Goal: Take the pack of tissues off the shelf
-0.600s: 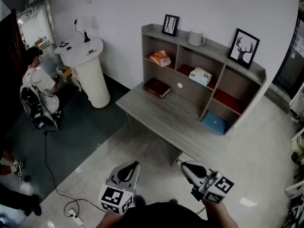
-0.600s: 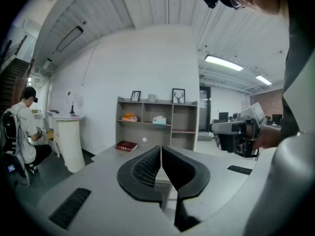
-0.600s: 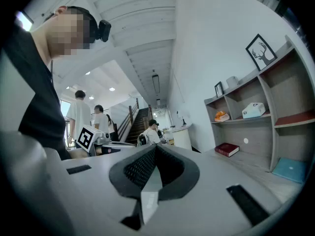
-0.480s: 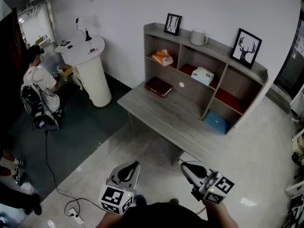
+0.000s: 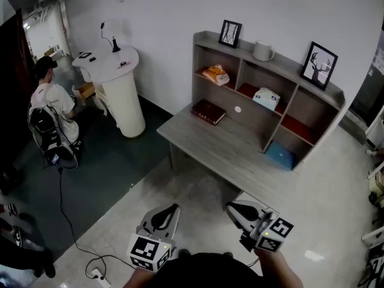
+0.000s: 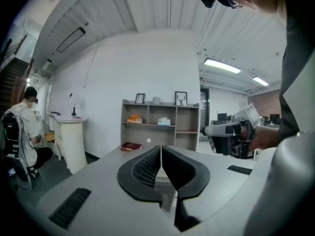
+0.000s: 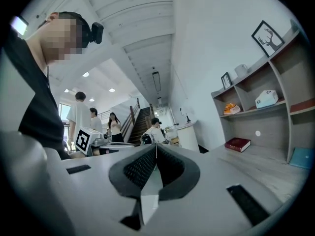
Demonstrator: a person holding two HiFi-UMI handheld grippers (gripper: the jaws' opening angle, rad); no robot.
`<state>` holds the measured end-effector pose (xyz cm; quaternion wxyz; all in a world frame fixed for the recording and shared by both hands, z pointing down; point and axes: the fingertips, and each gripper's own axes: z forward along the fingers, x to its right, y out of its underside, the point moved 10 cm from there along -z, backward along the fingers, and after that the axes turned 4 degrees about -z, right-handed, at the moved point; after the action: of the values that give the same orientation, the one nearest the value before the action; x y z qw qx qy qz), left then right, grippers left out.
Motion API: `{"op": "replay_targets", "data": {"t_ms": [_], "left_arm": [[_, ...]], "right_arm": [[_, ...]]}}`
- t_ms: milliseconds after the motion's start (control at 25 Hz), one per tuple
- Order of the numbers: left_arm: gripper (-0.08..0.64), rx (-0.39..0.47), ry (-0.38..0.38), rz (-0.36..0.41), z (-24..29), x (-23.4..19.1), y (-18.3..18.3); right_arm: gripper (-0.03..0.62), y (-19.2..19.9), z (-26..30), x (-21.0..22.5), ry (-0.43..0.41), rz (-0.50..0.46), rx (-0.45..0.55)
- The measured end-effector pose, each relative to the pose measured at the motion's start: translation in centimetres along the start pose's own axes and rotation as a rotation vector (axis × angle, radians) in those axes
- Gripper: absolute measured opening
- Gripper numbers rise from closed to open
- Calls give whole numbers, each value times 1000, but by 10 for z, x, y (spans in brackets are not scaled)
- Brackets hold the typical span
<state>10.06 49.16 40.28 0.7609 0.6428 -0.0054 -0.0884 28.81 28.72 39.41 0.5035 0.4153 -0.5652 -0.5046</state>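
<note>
While left gripper and right gripper hang empty, jaws together, well short of the shelf, approach comes first.
One must open before straddling the tissues.

Left gripper and right gripper, jaws together, empty.

Ahead of you stands a grey wooden worktop carrying a shelf. A dark red book and a flat blue item lie on the worktop. The shelf holds an orange pack and a pale box. Two framed pictures and a white mug stand on top.
</note>
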Motion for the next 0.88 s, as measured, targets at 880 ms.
{"op": "replay_targets", "data": {"t_ms": [880], "left_arm": [[21, -26, 10, -62, 47, -79, 2]], "right_arm": [[17, -1, 88, 46, -70, 76, -46]]}}
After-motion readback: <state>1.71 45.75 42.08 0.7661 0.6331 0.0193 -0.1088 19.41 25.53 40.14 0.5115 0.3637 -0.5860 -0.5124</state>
